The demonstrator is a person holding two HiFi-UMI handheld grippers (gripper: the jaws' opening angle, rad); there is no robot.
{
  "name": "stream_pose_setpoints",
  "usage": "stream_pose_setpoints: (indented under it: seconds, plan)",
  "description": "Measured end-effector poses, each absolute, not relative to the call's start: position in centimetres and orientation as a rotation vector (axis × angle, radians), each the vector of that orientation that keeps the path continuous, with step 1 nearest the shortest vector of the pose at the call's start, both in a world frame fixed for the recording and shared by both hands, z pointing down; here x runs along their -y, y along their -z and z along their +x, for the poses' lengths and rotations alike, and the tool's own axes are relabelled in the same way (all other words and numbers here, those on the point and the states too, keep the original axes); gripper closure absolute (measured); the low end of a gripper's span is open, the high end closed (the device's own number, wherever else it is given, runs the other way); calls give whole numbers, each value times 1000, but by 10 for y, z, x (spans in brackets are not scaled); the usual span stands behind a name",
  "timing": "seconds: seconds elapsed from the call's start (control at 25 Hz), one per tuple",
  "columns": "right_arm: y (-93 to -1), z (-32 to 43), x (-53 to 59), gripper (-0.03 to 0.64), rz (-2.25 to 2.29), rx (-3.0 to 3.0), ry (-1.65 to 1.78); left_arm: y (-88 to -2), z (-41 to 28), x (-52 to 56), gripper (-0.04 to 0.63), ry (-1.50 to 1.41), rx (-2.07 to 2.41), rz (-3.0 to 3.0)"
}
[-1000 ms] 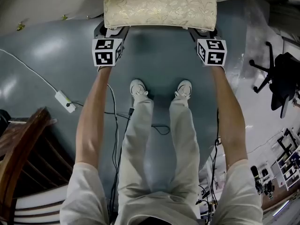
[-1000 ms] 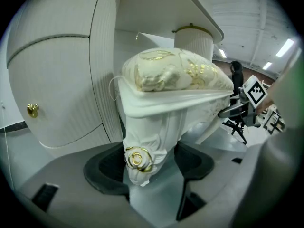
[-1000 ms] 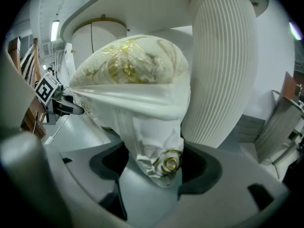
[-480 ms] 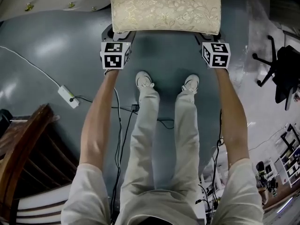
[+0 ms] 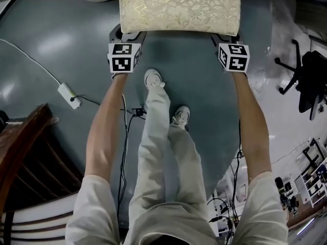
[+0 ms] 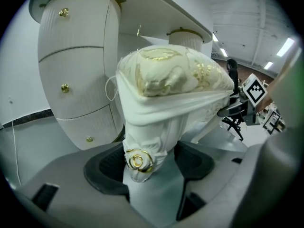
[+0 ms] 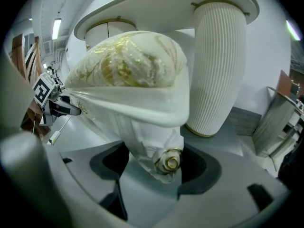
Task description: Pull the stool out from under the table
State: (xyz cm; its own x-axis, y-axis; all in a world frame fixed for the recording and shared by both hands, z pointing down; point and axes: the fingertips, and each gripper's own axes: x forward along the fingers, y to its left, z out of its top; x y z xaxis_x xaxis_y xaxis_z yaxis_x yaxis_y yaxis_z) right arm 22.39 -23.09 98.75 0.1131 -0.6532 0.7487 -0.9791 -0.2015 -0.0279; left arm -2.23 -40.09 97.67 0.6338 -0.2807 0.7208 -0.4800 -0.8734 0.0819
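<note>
The stool has a cream cushion with a gold leaf pattern (image 5: pixel 179 6) and white carved legs. In the head view it fills the top centre, with my two grippers at its near corners. My left gripper (image 5: pixel 125 35) is shut on the near left leg (image 6: pixel 142 151), whose gold rosette sits between the dark pads (image 6: pixel 107 170). My right gripper (image 5: pixel 225 38) is shut on the near right leg (image 7: pixel 159 158) in the same way. The stool's lower legs and feet are hidden.
The white table (image 6: pixel 156 4) rises behind the stool on fluted pedestals (image 7: pixel 218 65). A power strip with its cable (image 5: pixel 69 96) lies on the grey floor at left. A wooden chair (image 5: pixel 23 152) stands at lower left and a black office chair (image 5: pixel 306 80) at right.
The stool and both grippers have come back from the table together, and the table edge has slid up out of view. The person's right foot has stepped backward.
</note>
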Motion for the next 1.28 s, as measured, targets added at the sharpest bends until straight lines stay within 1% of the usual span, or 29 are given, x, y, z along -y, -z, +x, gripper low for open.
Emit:
stream_pose_setpoints:
  seconds: [0.32, 1.08, 1.28]
  plan:
    - [-996, 185, 180, 299, 1870, 1566, -874, -988, -62, 348, 298, -1123, 615, 2579]
    - [-980, 166, 154, 302, 1822, 1552, -967, -969, -80, 325, 298, -1217, 576, 2515]
    - [-982, 136, 111, 301, 1810, 1554, -963, -972, -111, 280, 298, -1207, 589, 2512]
